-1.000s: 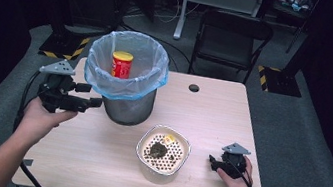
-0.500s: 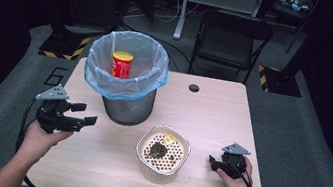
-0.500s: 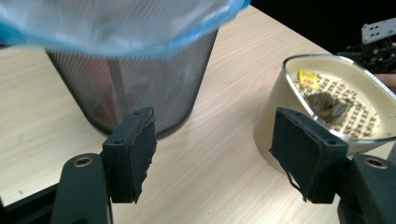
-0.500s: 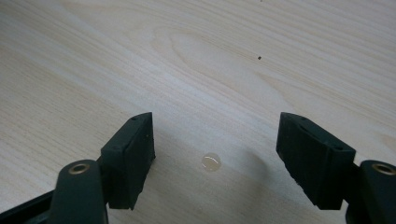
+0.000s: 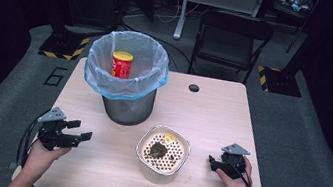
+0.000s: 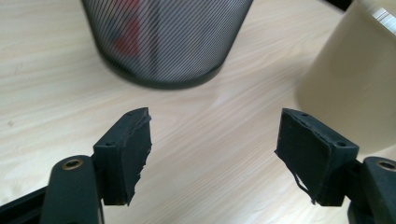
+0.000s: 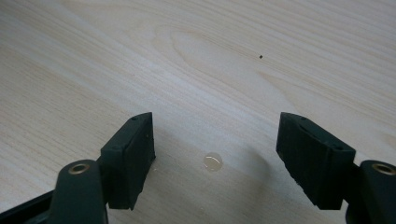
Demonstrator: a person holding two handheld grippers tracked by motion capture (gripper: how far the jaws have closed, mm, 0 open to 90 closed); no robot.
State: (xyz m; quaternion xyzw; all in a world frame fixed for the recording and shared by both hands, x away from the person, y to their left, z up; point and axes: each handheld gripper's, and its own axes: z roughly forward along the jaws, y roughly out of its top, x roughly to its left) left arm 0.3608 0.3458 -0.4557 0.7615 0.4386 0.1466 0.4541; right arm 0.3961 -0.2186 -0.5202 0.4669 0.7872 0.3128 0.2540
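My left gripper (image 5: 80,130) hovers low over the table's near left, pointing right toward the bin and the bowl. Its jaws have just been opening and stand apart with nothing between them (image 6: 215,149). A black mesh waste bin (image 5: 127,102) lined with a blue bag holds a red and yellow can (image 5: 121,63). The bin's base (image 6: 168,42) lies ahead of the left jaws. A white bowl (image 5: 143,163) with a perforated insert holds a dark lump and a yellow bit. My right gripper (image 5: 211,163) rests at the near right, open over bare wood (image 7: 215,154).
The light wooden table (image 5: 211,116) has a black cable hole (image 5: 193,87) at its far side. The white bowl's wall (image 6: 355,79) stands to the right of the left jaws. A small clear spot (image 7: 213,161) lies on the wood between the right jaws. A black chair (image 5: 234,38) stands beyond the table.
The left hand has come down from beside the bin's rim to low over the table's near left, and its jaws now stand apart. The right hand has not moved.
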